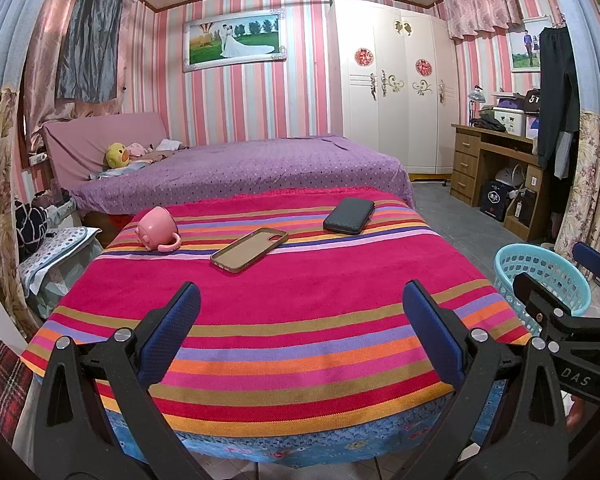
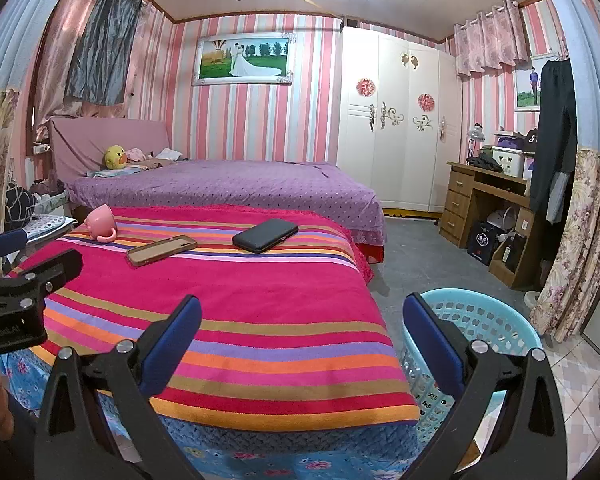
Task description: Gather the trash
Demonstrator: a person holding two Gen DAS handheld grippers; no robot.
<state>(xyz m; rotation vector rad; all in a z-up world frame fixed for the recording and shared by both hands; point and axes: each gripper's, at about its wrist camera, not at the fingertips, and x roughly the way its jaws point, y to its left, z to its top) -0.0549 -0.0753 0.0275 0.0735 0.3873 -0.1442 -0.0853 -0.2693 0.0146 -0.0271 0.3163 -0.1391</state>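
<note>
My left gripper [image 1: 302, 314] hovers open over the near edge of a table covered with a striped red cloth [image 1: 300, 280], with nothing between its blue pads. My right gripper [image 2: 302, 320] is open too and holds nothing, at the table's near right corner. A light blue mesh basket [image 2: 480, 320] stands on the floor just right of the table, partly behind the right finger. The same basket [image 1: 516, 280] shows at the right in the left wrist view. On the cloth lie a tipped pink mug [image 1: 156, 228], a brown phone case [image 1: 248, 254] and a black wallet [image 1: 349, 216].
Behind the table stands a bed with a purple spread [image 1: 240, 164] and a yellow duck toy [image 1: 117, 155]. A white wardrobe [image 1: 396, 92] and a wooden desk [image 1: 488, 160] line the right wall. Grey floor [image 2: 412, 248] lies between bed and desk. Flowered curtains hang on both sides.
</note>
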